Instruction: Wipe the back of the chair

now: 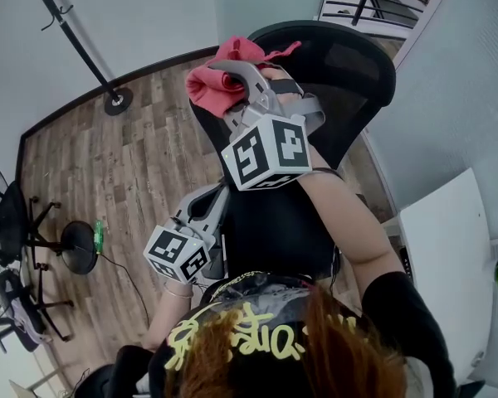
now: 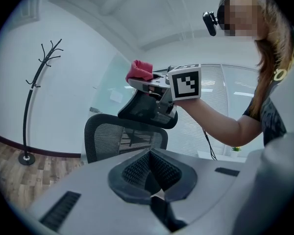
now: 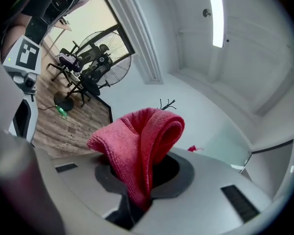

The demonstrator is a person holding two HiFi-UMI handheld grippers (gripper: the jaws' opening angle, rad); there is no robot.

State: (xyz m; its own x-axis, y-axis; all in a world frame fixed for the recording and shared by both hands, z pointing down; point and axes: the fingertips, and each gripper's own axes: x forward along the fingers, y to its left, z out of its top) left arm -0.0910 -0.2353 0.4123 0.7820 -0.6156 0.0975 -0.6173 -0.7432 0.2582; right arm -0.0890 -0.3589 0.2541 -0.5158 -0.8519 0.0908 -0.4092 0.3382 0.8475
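A black mesh office chair (image 1: 274, 222) stands just in front of me, its headrest (image 1: 349, 65) at the top of the head view. My right gripper (image 1: 232, 75) is raised at the headrest's left side and is shut on a folded pink cloth (image 1: 220, 81). In the right gripper view the pink cloth (image 3: 142, 141) stands up out of the closed jaws of the right gripper (image 3: 139, 190). My left gripper (image 1: 212, 214) hangs lower, beside the chair's back, shut with nothing in it. The left gripper view faces the chair's mesh back (image 2: 122, 141), the headrest (image 2: 147, 111) and the cloth (image 2: 140, 71) above it.
A black coat stand (image 1: 114, 98) stands on the wooden floor at the back left. A floor fan (image 1: 79, 247) and another black chair (image 1: 8, 222) are at the left. A white desk (image 1: 444, 264) lies at the right, close to the chair.
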